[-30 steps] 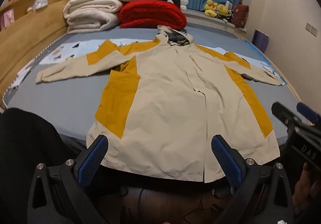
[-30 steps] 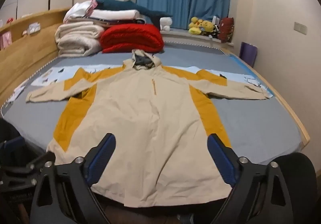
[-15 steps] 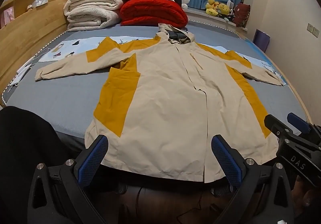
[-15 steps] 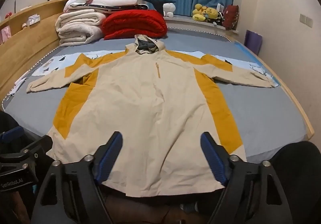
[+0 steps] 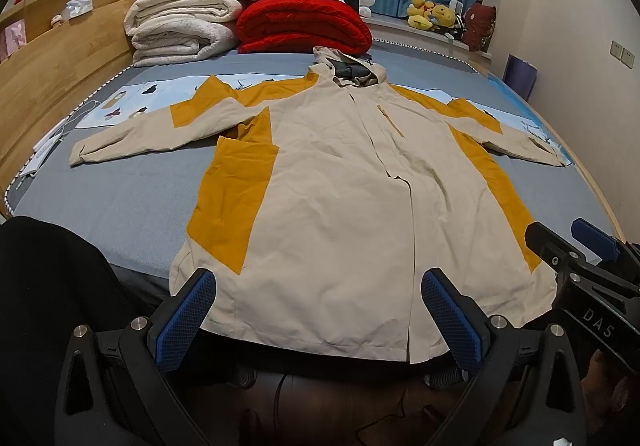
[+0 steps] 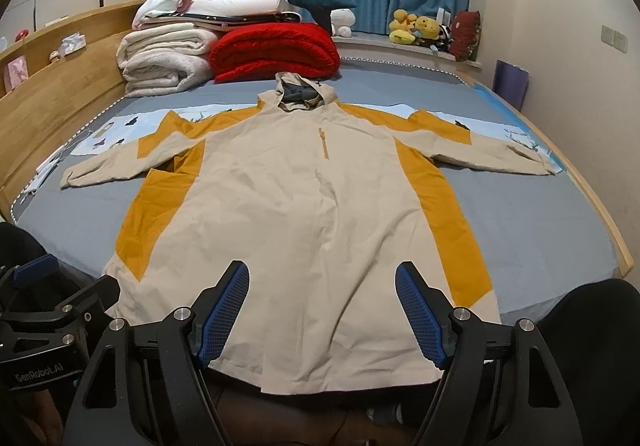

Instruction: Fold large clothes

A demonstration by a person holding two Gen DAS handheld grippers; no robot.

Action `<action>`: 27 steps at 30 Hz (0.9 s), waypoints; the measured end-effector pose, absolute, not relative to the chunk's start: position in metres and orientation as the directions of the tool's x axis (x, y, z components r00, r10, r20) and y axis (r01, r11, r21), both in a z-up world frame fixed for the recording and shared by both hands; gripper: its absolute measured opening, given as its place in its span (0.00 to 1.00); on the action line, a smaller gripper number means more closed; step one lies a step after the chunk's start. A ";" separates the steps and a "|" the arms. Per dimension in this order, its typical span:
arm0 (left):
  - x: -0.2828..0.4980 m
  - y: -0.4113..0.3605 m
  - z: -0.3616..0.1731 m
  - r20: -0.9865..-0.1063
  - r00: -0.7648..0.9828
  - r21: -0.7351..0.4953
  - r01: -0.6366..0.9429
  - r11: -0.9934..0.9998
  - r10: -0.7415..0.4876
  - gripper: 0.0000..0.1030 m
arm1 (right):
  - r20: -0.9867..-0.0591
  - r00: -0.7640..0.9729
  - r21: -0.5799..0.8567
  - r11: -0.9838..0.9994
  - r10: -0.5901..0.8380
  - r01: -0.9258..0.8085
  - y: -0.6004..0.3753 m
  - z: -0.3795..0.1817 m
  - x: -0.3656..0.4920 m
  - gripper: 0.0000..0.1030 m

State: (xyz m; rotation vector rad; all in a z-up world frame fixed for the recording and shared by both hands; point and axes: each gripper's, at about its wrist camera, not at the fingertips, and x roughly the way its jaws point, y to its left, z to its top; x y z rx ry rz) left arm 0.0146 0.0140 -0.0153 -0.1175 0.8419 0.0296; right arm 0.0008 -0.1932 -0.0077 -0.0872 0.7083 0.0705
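A large beige hooded jacket [image 5: 340,198] with mustard side panels lies flat, front up, on the grey-blue bed [image 5: 120,202], sleeves spread to both sides and hood toward the far end. My left gripper [image 5: 318,280] hovers open above the jacket's near hem, left of the front zip, with nothing between its blue pads. My right gripper [image 6: 322,272] is open too, over the middle of the hem [image 6: 320,378], its jaws a little narrower than the left's. Neither gripper touches the fabric. The jacket [image 6: 304,214] fills the right wrist view.
Folded white blankets [image 5: 180,26] and a red quilt [image 5: 304,24] are stacked at the bed's far end. A wooden headboard [image 5: 48,78] runs along the left. Plush toys [image 5: 432,12] sit on the sill under blue curtains. A person's dark-clothed knee [image 5: 48,286] shows lower left.
Both grippers came closer to the jacket's hem in the first half second, then held still. The right gripper's jaws narrowed a little. The jacket has not moved.
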 end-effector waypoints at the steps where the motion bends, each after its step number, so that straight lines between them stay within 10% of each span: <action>1: 0.014 0.014 -0.015 -0.746 0.666 -0.092 -0.073 0.993 -0.020 0.99 | -0.653 0.757 -0.056 0.994 0.036 -0.095 -0.193 -0.008 0.001 0.74; 27: 0.014 0.012 -0.016 -0.745 0.667 -0.088 -0.073 0.993 -0.017 0.99 | -0.649 0.760 -0.057 0.994 0.038 -0.098 -0.194 -0.009 0.001 0.74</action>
